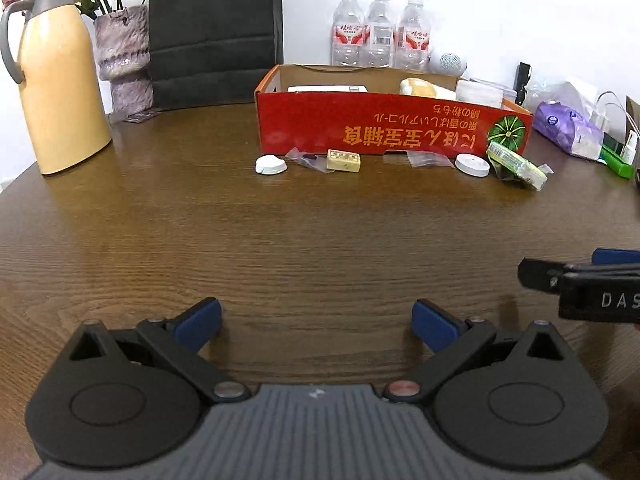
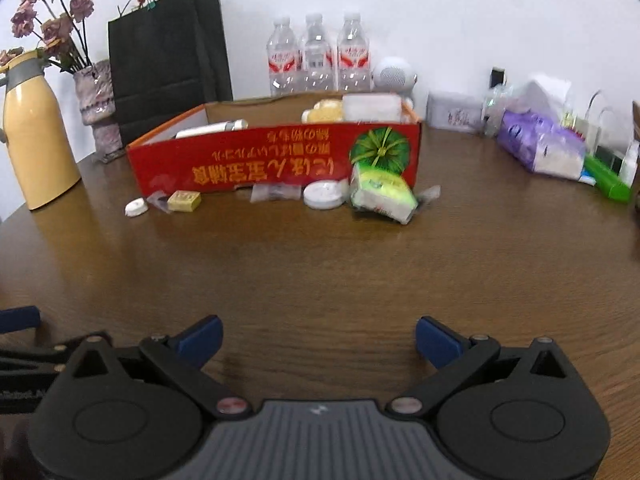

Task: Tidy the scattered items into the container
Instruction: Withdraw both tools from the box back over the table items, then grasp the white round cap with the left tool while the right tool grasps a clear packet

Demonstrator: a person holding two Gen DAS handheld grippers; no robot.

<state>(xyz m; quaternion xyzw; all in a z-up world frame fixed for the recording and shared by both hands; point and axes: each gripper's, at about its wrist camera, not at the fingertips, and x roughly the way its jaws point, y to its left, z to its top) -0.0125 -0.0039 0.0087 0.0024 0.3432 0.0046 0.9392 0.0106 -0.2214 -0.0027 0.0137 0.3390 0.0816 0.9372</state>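
Note:
A red cardboard box (image 1: 380,130) (image 2: 256,166) stands across the brown table, holding a white tube, a yellow item and a clear packet. Along its front wall lie a white round cap (image 1: 271,165) (image 2: 136,207), a small yellow block (image 1: 344,160) (image 2: 184,201), clear plastic sachets (image 1: 426,158) (image 2: 276,192), a white disc (image 1: 472,165) (image 2: 325,195) and a green-and-white packet (image 1: 518,164) (image 2: 382,192). My left gripper (image 1: 318,320) is open and empty, well short of these things. My right gripper (image 2: 319,340) is also open and empty, its side showing at the left wrist view's right edge.
A yellow thermos jug (image 1: 60,80) (image 2: 34,132), a vase of dried flowers (image 1: 124,56) and a black paper bag (image 1: 216,28) stand at the back left. Three water bottles (image 1: 380,32) line the wall. A purple tissue pack (image 1: 568,128) (image 2: 540,144) and clutter sit right.

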